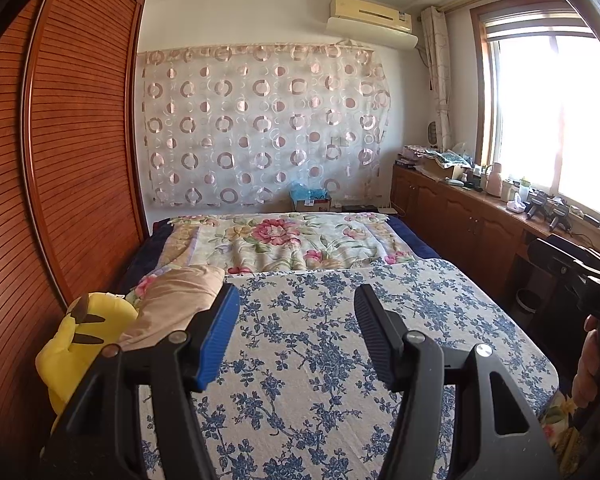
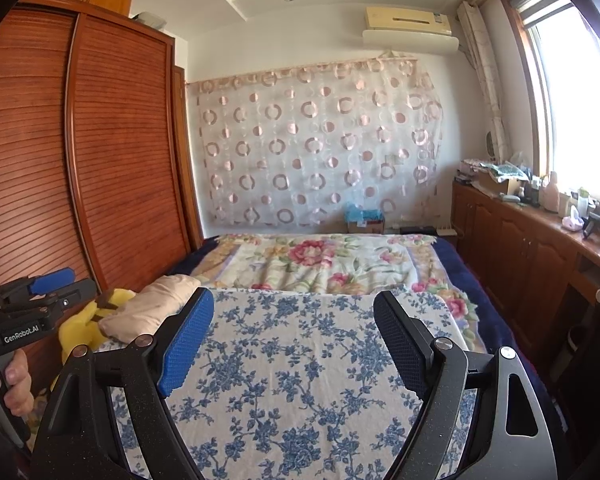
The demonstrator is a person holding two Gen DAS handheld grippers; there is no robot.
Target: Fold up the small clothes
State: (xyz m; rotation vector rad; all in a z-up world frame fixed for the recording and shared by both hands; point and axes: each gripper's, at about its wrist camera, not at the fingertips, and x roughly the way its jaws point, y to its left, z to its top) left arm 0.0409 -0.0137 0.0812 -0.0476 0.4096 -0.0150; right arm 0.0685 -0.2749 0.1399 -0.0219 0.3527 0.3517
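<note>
Left gripper [image 1: 296, 332]: black plastic frame, silver round screws, one ribbed blue pad, one black pad.
Right gripper [image 2: 294, 340]: same black frame, silver screws, textured blue pad opposite dark mesh pad.
Marking: white "GenRobot.AI" on black handle.
Left hand [image 2: 14, 384]: bare skin.

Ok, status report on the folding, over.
Left hand-held gripper open, empty. Right hand-held gripper open, empty. No small clothes in view. Beige pillow, yellow plush beside blue floral sheet.

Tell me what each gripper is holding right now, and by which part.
Nothing is held. The left gripper and the right gripper are both open, empty, above the blue floral cloth on the bed.
</note>
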